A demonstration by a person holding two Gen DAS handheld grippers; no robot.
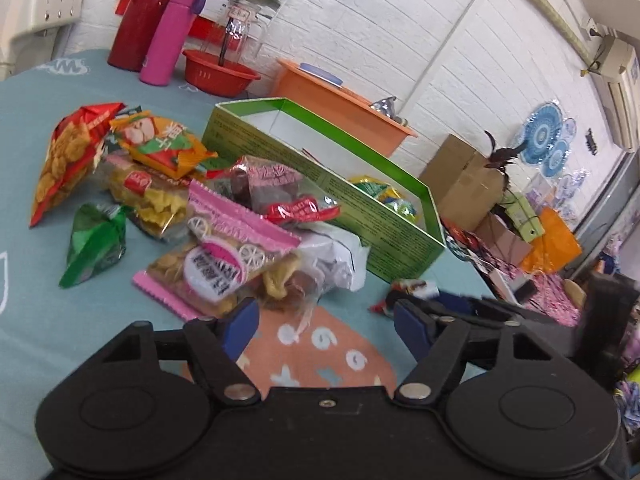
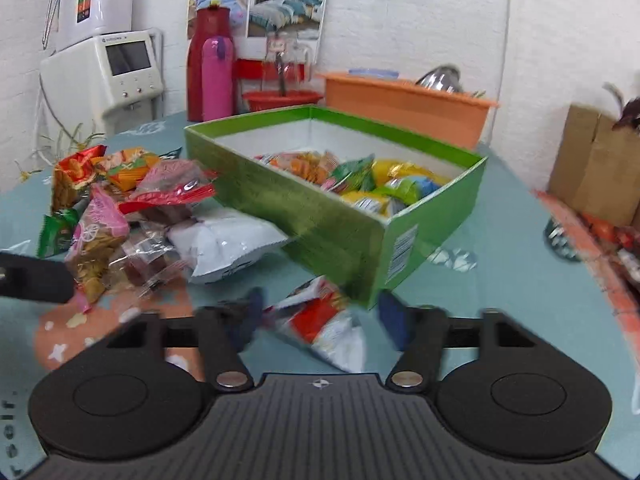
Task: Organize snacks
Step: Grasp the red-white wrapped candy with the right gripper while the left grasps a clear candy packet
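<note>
Mostly loose snacks: a heap of packets (image 1: 208, 216) lies on the teal tablecloth (image 1: 24, 184) just left of the green box (image 2: 320, 216), touching or nearly touching its long side. Box is open-topped, with several packets (image 2: 372, 184) already inside at its near end. Heap includes a red bag (image 1: 64, 160), an orange bag (image 1: 164, 144), a green packet (image 1: 96, 248), a pink biscuit bag (image 1: 224, 256) and a white pouch (image 2: 228, 240).

One small red-and-white packet (image 2: 324, 328) lies apart on the cloth by the box's near corner. Right gripper (image 2: 320, 320) sits low over it, blue pads either side of the packet, jaws part-way in; blurred, pads not seen pressing on it. Left gripper (image 1: 326, 320) is spread wide over the orange patch of the cloth (image 1: 316, 348), nothing between its pads, left pad just beside the pink biscuit bag's near edge.

Behind the box: pink flask (image 2: 217, 80), dark red jug (image 2: 200, 60), red basin (image 1: 220, 72), glass jar (image 1: 240, 28), orange tub (image 2: 404, 100). White appliance (image 2: 116, 68) at far left, cardboard box (image 2: 592, 168) off the table's right.
</note>
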